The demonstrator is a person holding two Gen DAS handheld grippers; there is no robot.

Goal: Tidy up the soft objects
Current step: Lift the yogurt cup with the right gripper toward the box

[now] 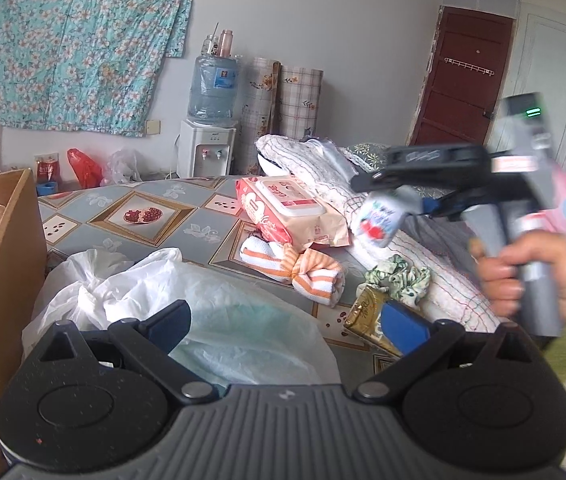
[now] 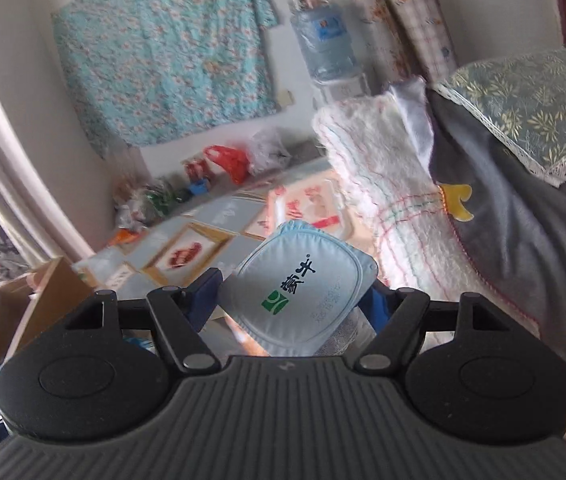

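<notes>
Patterned bedding covers the bed (image 1: 155, 216) that carries everything: a wipes pack (image 1: 283, 208), a striped towel (image 1: 299, 268), a scrunchie (image 1: 397, 280), a gold packet (image 1: 367, 312) and a white bag (image 1: 187, 300), with a cardboard box (image 1: 3, 280) at the left edge.

The right gripper (image 2: 295, 300) is clamped on a yogurt cup (image 2: 299, 284), one blue pad on each side wall, held in the air above the bed. The left gripper (image 1: 287, 322) hovers over the bag with its fingers (image 1: 171, 320) apart and nothing between them.

The cup looks light, with thin plastic walls that would buckle under a hard squeeze and a foil lid that could tear or pop. Its sides are likely smooth, so a grip across the body below the rim, as here, seems safest; pressing on the lid would be risky. It sits tilted in the fingers, so it may slip if swung fast.

Only the right wrist view shows the lid and its green logo close up, and how the pads flank it. Only the left wrist view shows the cup's printed red and white side, the person's hand (image 1: 531, 268) on the handle, and the towel, scrunchie and bag waiting below
</notes>
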